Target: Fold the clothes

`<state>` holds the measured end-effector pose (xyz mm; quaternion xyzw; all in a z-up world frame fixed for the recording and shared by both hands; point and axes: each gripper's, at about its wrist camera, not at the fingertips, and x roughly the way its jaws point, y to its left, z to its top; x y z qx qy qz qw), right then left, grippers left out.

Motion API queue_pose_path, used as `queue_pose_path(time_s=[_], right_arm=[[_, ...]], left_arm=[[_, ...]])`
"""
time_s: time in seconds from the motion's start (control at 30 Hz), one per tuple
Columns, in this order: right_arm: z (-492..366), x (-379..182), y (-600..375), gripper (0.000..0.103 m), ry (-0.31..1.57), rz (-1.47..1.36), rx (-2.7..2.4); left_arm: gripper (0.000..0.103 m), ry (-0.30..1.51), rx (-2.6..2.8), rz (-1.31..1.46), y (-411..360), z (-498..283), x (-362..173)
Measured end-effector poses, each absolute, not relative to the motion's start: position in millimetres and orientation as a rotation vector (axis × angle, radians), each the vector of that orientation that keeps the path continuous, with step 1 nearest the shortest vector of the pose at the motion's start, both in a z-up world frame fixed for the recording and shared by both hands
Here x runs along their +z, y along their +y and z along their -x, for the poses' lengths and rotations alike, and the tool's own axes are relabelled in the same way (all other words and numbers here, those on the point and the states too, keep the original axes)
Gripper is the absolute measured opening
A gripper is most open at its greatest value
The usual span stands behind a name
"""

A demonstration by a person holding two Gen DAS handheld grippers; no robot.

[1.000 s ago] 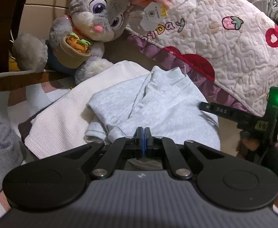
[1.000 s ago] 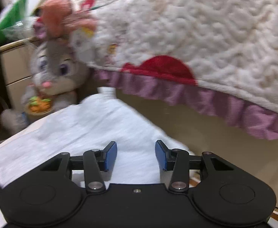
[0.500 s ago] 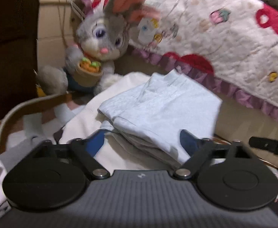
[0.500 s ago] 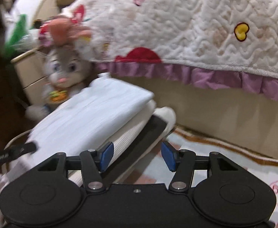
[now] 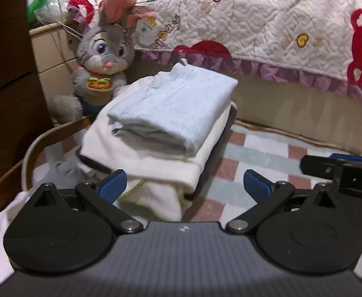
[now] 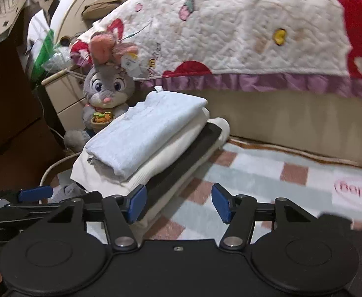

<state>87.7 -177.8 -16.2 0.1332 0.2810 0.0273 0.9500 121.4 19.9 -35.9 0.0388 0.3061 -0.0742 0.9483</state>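
From the left wrist view, the left tongs (image 5: 184,184) stand wide apart with nothing between the blue pads (image 5: 112,184). Ahead of them a folded pale blue garment (image 5: 178,104) lies on top of a stack: beneath it a folded cream knit (image 5: 156,158), and under that a dark layer (image 5: 218,146) showing at the right edge. The stack rests on a checked rug (image 5: 260,158) on the floor. The blue garment's long axis runs from the near left to the far right, its thick folded edge toward the camera and a small white tag (image 5: 184,61) at the far end, close to the bed's side. A grey plush rabbit (image 5: 104,57) holding a pot of carrots sits just beside the stack's far left corner, under a quilt (image 5: 267,17) with red and pink patterns and a purple frill. The right tongs (image 5: 341,170) enter at the right edge; their state cannot be told from here.

From the right wrist view, the right tongs (image 6: 178,201) are spread apart and empty, just short of the stack's near corner. The pale blue garment (image 6: 146,128) lies diagonally, near-left to far-right, tag end farthest. One blue pad of the left tongs (image 6: 35,193) shows at the left edge. Pink lettering (image 6: 351,190) marks the rug at right.
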Motion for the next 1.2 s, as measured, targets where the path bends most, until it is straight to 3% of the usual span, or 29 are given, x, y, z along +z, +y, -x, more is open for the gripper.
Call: queue_pose_path(time_s=[0.53,1.2], right_arm=[[17,-14,-151,0.069,0.526,-0.276,-0.038],[39,-11,-153,0.072,0.513,-0.291,-0.109]], left_arm=[[0.103,0.692,-0.182,-0.158,11,-44,-35],[0.103,0.697,-0.179,-0.159,4,-22,-32]])
